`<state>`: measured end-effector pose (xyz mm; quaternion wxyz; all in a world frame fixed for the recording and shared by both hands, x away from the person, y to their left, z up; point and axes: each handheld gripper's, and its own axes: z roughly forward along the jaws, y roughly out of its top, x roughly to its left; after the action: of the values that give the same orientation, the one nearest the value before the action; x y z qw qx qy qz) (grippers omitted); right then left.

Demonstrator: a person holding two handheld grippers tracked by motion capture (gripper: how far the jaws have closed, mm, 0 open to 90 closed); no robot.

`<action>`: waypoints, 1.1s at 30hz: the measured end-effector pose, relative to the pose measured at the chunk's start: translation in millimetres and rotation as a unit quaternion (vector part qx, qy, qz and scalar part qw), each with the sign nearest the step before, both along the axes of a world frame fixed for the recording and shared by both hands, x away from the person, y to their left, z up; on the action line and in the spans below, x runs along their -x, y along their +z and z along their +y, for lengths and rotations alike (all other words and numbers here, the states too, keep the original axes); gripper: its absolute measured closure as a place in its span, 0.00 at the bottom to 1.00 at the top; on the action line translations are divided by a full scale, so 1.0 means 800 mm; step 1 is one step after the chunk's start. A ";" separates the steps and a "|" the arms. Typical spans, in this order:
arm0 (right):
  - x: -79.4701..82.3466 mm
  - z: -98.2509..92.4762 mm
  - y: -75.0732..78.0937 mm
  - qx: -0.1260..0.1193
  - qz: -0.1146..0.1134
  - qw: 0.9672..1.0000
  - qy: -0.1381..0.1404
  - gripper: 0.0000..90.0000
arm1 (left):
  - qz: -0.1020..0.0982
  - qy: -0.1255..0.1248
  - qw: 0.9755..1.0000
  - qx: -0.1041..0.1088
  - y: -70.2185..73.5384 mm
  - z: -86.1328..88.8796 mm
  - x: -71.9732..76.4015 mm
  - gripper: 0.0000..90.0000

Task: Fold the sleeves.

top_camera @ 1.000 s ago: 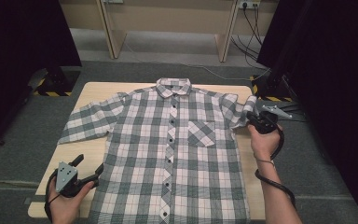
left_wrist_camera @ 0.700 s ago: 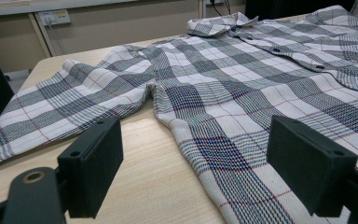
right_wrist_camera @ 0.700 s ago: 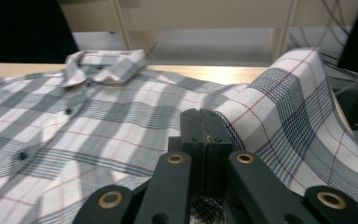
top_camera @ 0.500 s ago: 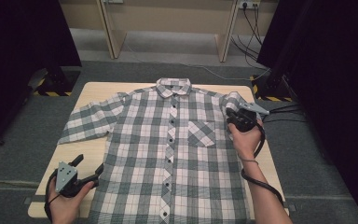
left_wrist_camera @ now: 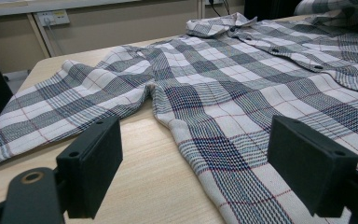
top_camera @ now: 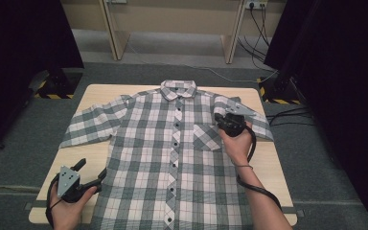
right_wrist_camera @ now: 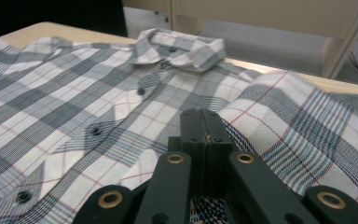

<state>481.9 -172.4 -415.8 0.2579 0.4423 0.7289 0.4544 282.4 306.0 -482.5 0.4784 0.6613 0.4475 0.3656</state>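
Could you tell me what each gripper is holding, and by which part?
The right gripper pinches the shirt's right sleeve. The left gripper holds nothing.

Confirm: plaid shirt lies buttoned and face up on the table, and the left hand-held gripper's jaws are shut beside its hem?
Not quite. The plaid shirt lies buttoned, face up, but the left hand-held gripper is open, jaws wide apart, as the left gripper view shows.
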 end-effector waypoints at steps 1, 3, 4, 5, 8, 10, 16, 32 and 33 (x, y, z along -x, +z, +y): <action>0.000 0.007 -0.002 0.005 0.001 1.000 0.013 1.00 | 0.000 0.000 1.000 0.000 0.000 0.000 0.000 0.19; 0.001 0.010 -0.003 0.008 0.003 1.000 0.020 1.00 | 0.000 0.000 1.000 0.000 0.000 0.000 0.000 0.19; 0.001 0.013 -0.004 0.011 0.005 1.000 0.027 1.00 | 0.000 0.000 1.000 -0.001 0.000 0.000 0.000 0.19; 0.001 0.020 -0.008 0.020 0.009 0.999 0.037 1.00 | 0.000 0.000 1.000 -0.001 0.000 0.000 0.000 0.19; 0.002 0.032 -0.014 0.032 0.018 0.998 0.053 1.00 | 0.000 -0.001 1.000 -0.001 0.000 0.000 0.000 0.19; 0.002 0.043 -0.020 0.042 0.025 0.997 0.065 1.00 | 0.000 -0.001 1.000 0.000 0.000 0.000 0.000 0.19; -0.002 0.050 -0.031 0.048 0.047 0.994 0.085 0.96 | 0.000 -0.001 1.000 0.000 0.000 0.000 0.000 0.19; -0.017 -0.082 -0.005 -0.001 0.053 0.993 -0.101 0.58 | 0.001 -0.001 1.000 -0.005 0.000 -0.002 0.000 0.20; -0.018 -0.096 -0.007 -0.002 0.058 0.991 -0.119 0.58 | 0.001 -0.002 1.000 -0.006 0.000 -0.002 0.000 0.20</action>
<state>496.5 -249.4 -421.4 0.2668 0.5519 0.6838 0.3957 282.7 304.6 -482.5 0.4741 0.6656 0.4446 0.3669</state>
